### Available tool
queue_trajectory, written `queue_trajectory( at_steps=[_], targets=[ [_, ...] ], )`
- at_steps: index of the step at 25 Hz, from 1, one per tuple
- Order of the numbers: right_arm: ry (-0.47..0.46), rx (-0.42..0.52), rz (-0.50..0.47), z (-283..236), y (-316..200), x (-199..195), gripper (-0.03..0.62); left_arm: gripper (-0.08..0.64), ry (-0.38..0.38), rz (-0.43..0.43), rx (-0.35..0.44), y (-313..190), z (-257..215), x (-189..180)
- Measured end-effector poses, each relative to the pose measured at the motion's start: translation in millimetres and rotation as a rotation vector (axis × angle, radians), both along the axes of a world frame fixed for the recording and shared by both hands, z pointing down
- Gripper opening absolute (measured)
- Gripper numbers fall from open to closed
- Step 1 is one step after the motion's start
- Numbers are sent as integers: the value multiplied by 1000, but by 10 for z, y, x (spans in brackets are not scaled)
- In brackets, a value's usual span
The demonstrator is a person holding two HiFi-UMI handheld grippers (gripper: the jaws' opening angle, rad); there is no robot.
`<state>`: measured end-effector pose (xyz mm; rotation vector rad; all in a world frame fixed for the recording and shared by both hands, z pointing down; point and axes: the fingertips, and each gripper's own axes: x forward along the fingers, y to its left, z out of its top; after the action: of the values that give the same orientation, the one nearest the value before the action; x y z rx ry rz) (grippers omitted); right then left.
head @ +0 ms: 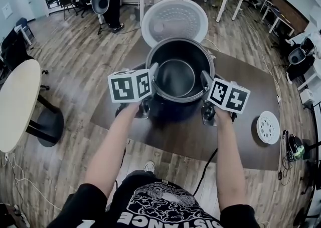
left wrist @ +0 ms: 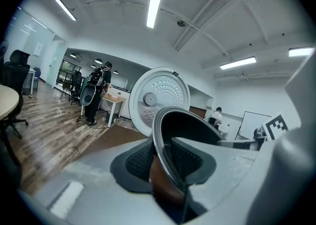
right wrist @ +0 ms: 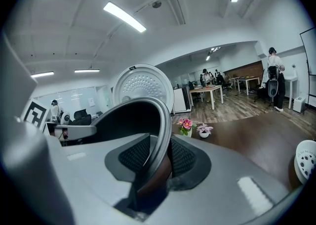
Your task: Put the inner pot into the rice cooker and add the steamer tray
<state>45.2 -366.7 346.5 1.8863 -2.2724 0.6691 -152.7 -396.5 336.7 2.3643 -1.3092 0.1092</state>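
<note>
Two grips on inner pot [head: 175,77] rim: left claw [left wrist: 165,160]; right claw [right wrist: 161,157].

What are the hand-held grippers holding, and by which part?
The inner pot, by its rim: left hand-held gripper on its left side, right hand-held gripper on its right.

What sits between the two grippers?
The inner pot, gripped at opposite rim edges by the left gripper and right gripper; the head view shows it.
</note>
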Motion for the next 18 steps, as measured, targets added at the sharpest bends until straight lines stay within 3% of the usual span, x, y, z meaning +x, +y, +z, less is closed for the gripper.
queue_trajectory(
  at_steps=[18],
  targets=[
    [5, -93, 20, 536, -111, -28, 121, 118, -40, 36, -67, -192, 554, 6]
  ],
)
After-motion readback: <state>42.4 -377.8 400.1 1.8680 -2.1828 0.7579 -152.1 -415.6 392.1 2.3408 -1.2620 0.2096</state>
